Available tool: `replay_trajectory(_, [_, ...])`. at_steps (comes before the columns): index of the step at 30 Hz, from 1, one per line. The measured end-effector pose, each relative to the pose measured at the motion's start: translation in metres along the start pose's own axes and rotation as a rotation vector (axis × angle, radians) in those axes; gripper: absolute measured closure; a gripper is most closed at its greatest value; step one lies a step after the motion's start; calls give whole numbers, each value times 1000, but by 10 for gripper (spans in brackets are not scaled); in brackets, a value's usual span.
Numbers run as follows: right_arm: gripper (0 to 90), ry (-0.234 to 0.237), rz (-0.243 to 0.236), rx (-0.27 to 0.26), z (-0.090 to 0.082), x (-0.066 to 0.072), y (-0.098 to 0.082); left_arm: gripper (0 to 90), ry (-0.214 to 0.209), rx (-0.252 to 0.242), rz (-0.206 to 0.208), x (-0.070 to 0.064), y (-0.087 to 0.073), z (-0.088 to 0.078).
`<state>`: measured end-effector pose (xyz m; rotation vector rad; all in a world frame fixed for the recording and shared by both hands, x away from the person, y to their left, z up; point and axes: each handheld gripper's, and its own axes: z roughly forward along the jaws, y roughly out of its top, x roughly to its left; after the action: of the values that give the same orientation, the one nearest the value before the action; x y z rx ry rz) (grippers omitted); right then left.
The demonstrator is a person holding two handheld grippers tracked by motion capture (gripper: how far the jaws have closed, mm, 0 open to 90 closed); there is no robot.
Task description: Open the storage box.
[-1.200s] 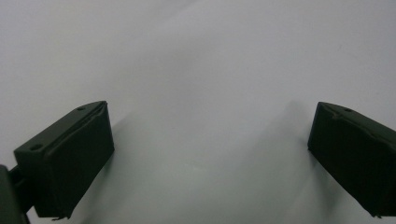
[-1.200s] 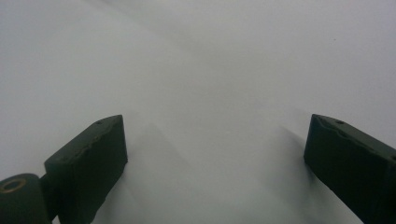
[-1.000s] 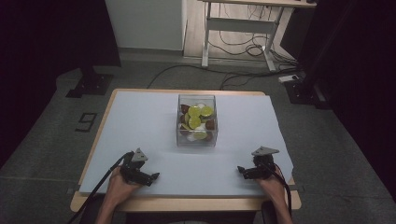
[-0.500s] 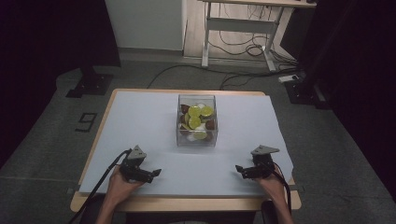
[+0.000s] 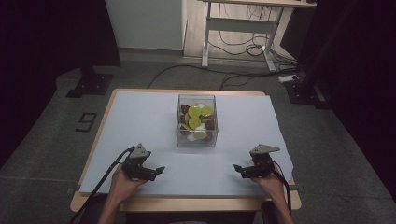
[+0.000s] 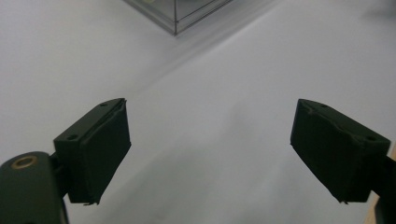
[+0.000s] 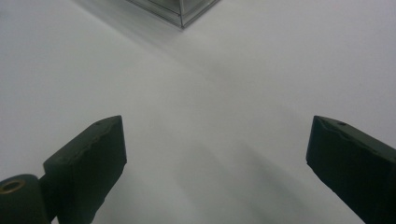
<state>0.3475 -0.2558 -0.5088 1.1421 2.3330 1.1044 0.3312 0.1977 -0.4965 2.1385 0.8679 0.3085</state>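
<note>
Resting near the table's front edge, both grippers stood open and empty, well short of the clear box (image 5: 197,120) at mid-table.

The left gripper (image 5: 158,171) had just been closing slightly with nothing between its jaws; the right gripper (image 5: 238,169) gaped wide. The box, holding lime slices (image 5: 194,122) and darker pieces, was judged rigid, slick-walled and moderately light; a grip across opposite walls near the rim seemed safest. Nothing obstructed the pale table cover (image 5: 140,121).
</note>
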Motion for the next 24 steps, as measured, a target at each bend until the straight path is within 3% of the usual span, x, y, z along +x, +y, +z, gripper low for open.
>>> replay_trajectory(18, [125,47,-43,-14,2,10,19,143,-27,-22,34,-8,23,6])
replay_trajectory(24, [126,57,-53,-14,4,14,26,143,-28,-37,23,-9,32,8])
